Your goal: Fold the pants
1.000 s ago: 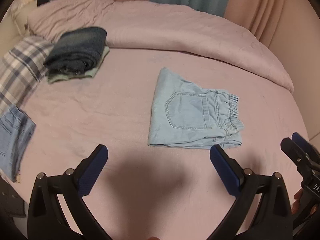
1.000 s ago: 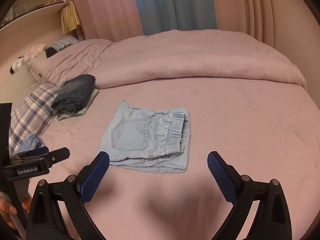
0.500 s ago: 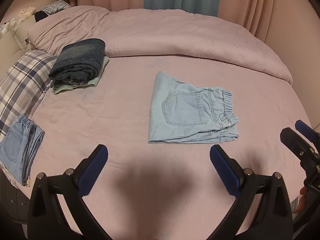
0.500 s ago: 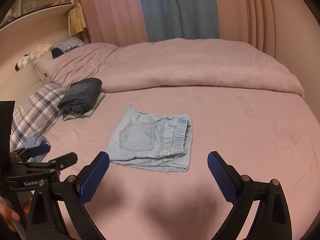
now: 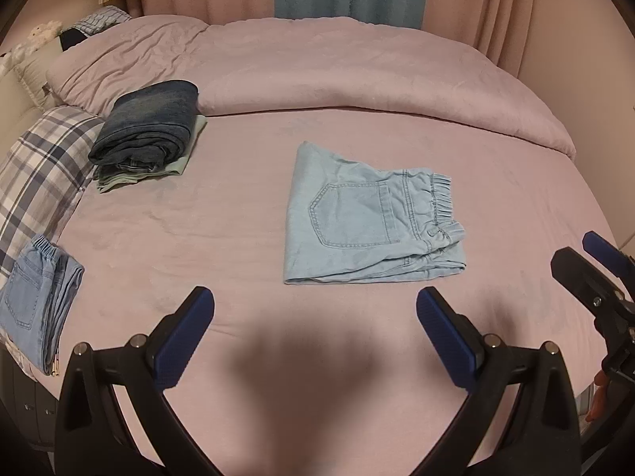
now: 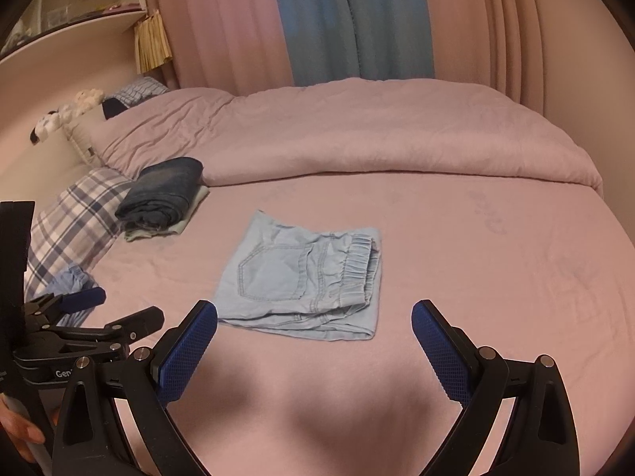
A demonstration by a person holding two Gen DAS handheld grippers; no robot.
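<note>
Light blue denim pants (image 5: 365,218) lie folded into a flat rectangle in the middle of the pink bed, back pocket up, elastic waistband to the right. They also show in the right wrist view (image 6: 305,277). My left gripper (image 5: 315,337) is open and empty, above the bed and short of the pants' near edge. My right gripper (image 6: 313,349) is open and empty, also just short of the pants. The left gripper shows at the left of the right wrist view (image 6: 99,317), and the right gripper at the right edge of the left wrist view (image 5: 595,269).
A stack of folded dark jeans (image 5: 151,127) on a pale green garment sits at the back left. A plaid pillow (image 5: 35,174) and another folded pair of light jeans (image 5: 35,297) lie at the left edge. A rolled pink duvet (image 5: 357,75) runs across the back.
Both grippers have pulled back and risen away from the folded pants, so more of the bed and curtains shows. The pants have not moved.
</note>
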